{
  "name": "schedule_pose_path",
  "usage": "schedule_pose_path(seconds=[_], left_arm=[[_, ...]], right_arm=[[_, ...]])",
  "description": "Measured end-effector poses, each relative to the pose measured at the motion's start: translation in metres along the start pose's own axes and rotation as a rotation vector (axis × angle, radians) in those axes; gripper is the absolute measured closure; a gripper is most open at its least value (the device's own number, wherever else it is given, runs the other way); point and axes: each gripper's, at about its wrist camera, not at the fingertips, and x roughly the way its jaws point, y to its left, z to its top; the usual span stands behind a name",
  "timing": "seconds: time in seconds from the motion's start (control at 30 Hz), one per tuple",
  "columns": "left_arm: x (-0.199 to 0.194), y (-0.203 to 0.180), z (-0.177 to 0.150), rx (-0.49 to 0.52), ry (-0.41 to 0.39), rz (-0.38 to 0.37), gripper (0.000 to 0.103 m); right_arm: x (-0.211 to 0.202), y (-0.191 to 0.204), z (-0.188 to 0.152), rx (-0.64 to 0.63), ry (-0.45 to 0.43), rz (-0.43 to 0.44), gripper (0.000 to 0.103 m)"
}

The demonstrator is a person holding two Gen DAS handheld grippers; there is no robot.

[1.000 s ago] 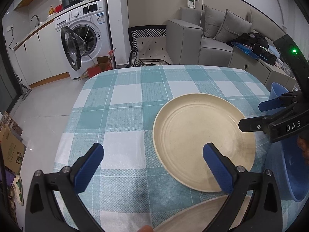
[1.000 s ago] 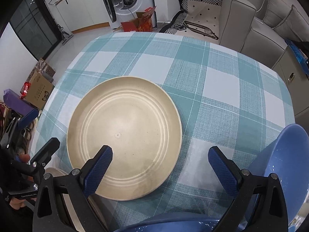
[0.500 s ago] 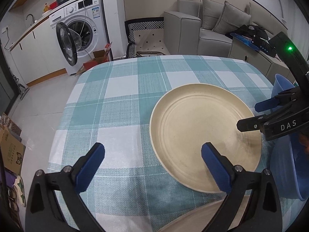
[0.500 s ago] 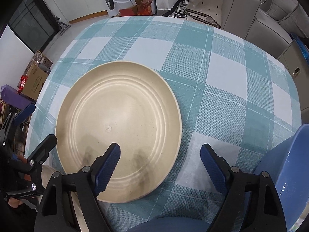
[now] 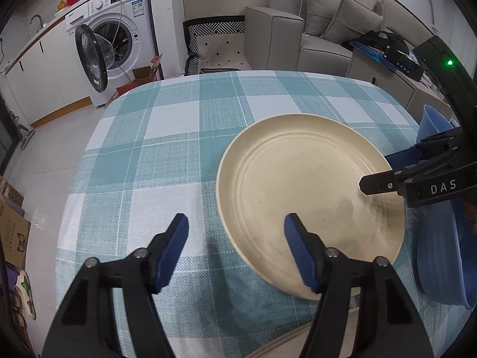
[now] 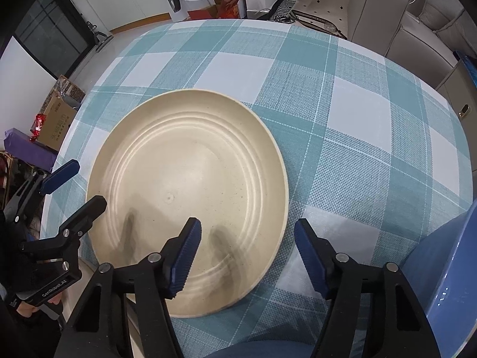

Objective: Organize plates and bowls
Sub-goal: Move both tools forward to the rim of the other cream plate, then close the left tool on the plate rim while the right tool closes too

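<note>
A large cream plate (image 5: 310, 197) (image 6: 184, 179) lies on the teal checked tablecloth (image 5: 155, 149). My left gripper (image 5: 237, 238) hangs low over the plate's near left rim, which passes between its blue pads. Its jaws are closing and the pads are not touching the rim. My right gripper (image 6: 247, 253) straddles the plate's opposite rim the same way, jaws closing, pads clear of it. Each gripper shows in the other's view, the right gripper (image 5: 387, 170) at the plate's right edge and the left gripper (image 6: 73, 192) at its left edge.
A blue bowl (image 5: 441, 268) (image 6: 447, 268) sits just right of the plate. A second cream plate (image 5: 283, 343) peeks in at the near table edge. Off the table are a washing machine (image 5: 110, 47) with its door open, a grey sofa (image 5: 298, 35) and cardboard boxes (image 6: 56, 119).
Both grippers have sunk toward the plate and their jaws have narrowed from wide open to about half. The plate has not moved.
</note>
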Motion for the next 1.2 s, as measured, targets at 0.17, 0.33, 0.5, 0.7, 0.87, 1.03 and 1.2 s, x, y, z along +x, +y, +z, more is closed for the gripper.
schedule_pose_path(seconds=[0.17,0.33,0.5,0.7,0.87,1.03,1.2], left_arm=[[0.001,-0.001,0.0,0.004,0.006,-0.016,0.057],[0.0,-0.002,0.0,0.005,0.005,-0.022,0.07],[0.0,-0.001,0.0,0.001,0.003,-0.016,0.074],[-0.001,0.001,0.0,-0.006,0.0,-0.012,0.079],[-0.004,0.003,0.001,-0.014,-0.009,-0.013,0.079],[-0.006,0.006,0.002,-0.018,-0.014,-0.011,0.08],[-0.011,0.007,0.002,-0.022,-0.025,-0.009,0.08]], right_arm=[[0.003,0.002,0.0,-0.001,0.002,0.008,0.05],[0.002,0.001,-0.001,-0.003,0.001,-0.009,0.057],[0.001,-0.003,-0.002,0.005,-0.003,-0.019,0.067],[0.0,-0.004,-0.004,0.007,-0.01,-0.03,0.075],[0.001,-0.007,-0.006,0.017,-0.01,-0.027,0.081],[0.0,-0.006,-0.006,0.016,-0.012,-0.027,0.084],[-0.005,-0.004,-0.006,0.011,-0.02,-0.029,0.084]])
